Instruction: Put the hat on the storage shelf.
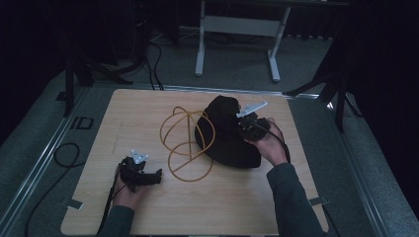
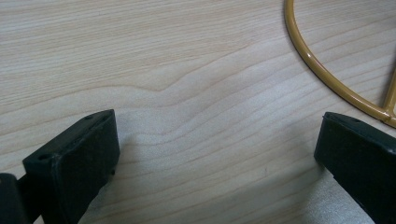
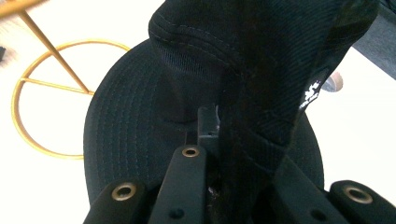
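A black fabric hat (image 1: 225, 136) lies right of centre on the wooden table (image 1: 138, 113), its crown pulled up. My right gripper (image 1: 243, 124) is shut on a fold of the hat (image 3: 187, 70), and black cloth runs between its jaws (image 3: 238, 177). A gold wire stand (image 1: 190, 143) with a round base sits just left of the hat, and its ring (image 3: 46, 88) lies behind the brim. My left gripper (image 1: 159, 176) rests low at the front left, open, with bare wood between its jaws (image 2: 217, 158). The gold ring (image 2: 317, 70) curves just beyond its right jaw.
A white desk frame (image 1: 200, 44) stands on the grey floor behind the table. Black cables (image 1: 64, 153) loop on the floor at left. Dark stand legs (image 1: 341, 98) flank the table's far corners. Metal rails (image 1: 44, 153) border the table.
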Demonstrator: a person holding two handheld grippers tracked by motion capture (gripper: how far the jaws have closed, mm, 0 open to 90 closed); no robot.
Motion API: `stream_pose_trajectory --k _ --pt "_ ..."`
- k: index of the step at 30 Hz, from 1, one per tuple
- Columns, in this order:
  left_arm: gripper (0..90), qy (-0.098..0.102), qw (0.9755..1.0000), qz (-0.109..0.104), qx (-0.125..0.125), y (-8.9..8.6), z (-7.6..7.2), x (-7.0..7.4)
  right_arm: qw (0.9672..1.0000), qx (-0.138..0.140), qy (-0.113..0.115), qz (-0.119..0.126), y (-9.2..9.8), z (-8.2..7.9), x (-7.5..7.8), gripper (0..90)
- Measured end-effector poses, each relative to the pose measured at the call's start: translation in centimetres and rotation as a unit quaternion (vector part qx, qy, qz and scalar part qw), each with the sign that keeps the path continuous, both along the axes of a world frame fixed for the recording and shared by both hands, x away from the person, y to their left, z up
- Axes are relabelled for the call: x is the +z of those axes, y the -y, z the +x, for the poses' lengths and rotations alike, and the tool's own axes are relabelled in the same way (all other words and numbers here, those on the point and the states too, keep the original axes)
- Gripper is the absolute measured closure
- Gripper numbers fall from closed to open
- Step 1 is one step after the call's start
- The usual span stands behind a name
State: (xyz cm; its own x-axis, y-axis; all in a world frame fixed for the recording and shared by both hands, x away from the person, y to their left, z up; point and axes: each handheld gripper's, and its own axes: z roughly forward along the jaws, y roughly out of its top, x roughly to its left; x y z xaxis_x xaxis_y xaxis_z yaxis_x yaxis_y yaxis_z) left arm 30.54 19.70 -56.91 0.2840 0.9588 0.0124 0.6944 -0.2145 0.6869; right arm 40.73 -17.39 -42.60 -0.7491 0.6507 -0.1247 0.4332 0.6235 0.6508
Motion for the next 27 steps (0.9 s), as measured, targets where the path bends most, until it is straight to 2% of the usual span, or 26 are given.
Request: stream_pose_trajectory --k 5,13,19,27 --pt "0.3 -0.001 1.0000 0.001 -0.001 0.0 0.0 0.0 1.0000 0.003 0.002 -0.008 -0.2 0.4 0.8 87.9" --pt "0.3 0.001 1.0000 0.000 0.000 0.0 0.0 0.0 0.9997 0.022 0.010 0.000 0.1 1.1 2.3 88.0" --pt "0.2 0.001 1.0000 0.000 0.000 0.0 0.0 0.0 0.9993 0.034 0.015 -0.004 0.5 1.4 3.2 88.0" --pt "0.3 0.001 1.0000 0.001 0.000 0.0 0.0 0.0 0.9993 0.030 0.017 0.017 1.7 1.6 3.7 88.1"
